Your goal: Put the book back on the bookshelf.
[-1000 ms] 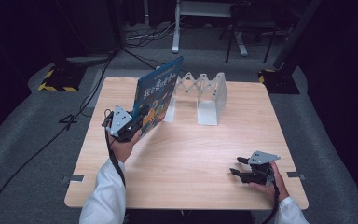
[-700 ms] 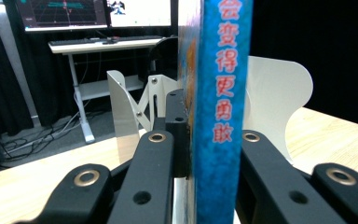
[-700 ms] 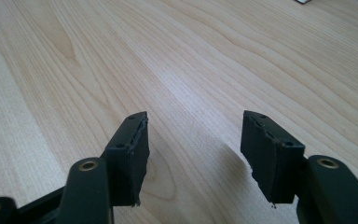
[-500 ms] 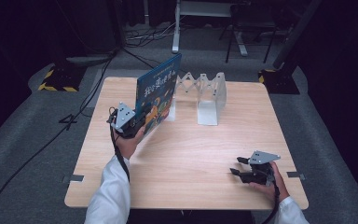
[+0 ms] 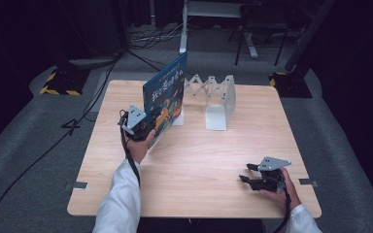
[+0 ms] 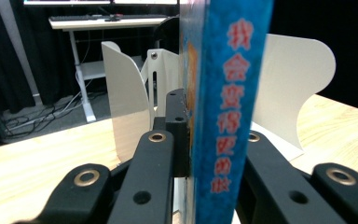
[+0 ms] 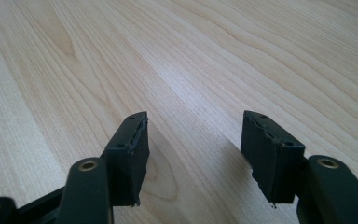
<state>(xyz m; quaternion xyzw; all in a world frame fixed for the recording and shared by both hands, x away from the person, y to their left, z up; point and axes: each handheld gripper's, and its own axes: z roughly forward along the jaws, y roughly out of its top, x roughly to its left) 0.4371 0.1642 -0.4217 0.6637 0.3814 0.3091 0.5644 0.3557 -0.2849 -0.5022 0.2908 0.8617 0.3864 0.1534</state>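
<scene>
High view first: the left gripper [image 5: 143,127] pinches the thin blue picture book with red letters on its cover [image 5: 166,97]. It grips the book at its lower near corner. The book stands on edge, tipped a little, on the light wooden surface [image 5: 199,160]. Its far end is right by the white folding book rack with upright plates [image 5: 212,99], near the rack's left end.

Left gripper view looks straight along the book's narrow blue spine [image 6: 223,93]. Red letters run down that spine. One black finger [image 6: 175,130] presses flat on the book's left side. The other finger [image 6: 265,168] sits on the right side, so the fingers are closed on the book. A bit of orange and yellow picture shows on the cover beside the left finger. Behind the book stand two white plates of the rack [image 6: 126,102], one on each side of it.

Right gripper [image 5: 252,178] rests low near the front right part of the surface, well away from the book. In the right gripper view its two black fingers [image 7: 130,154] stand apart with only bare wood [image 7: 191,70] between them. They hold nothing.
</scene>
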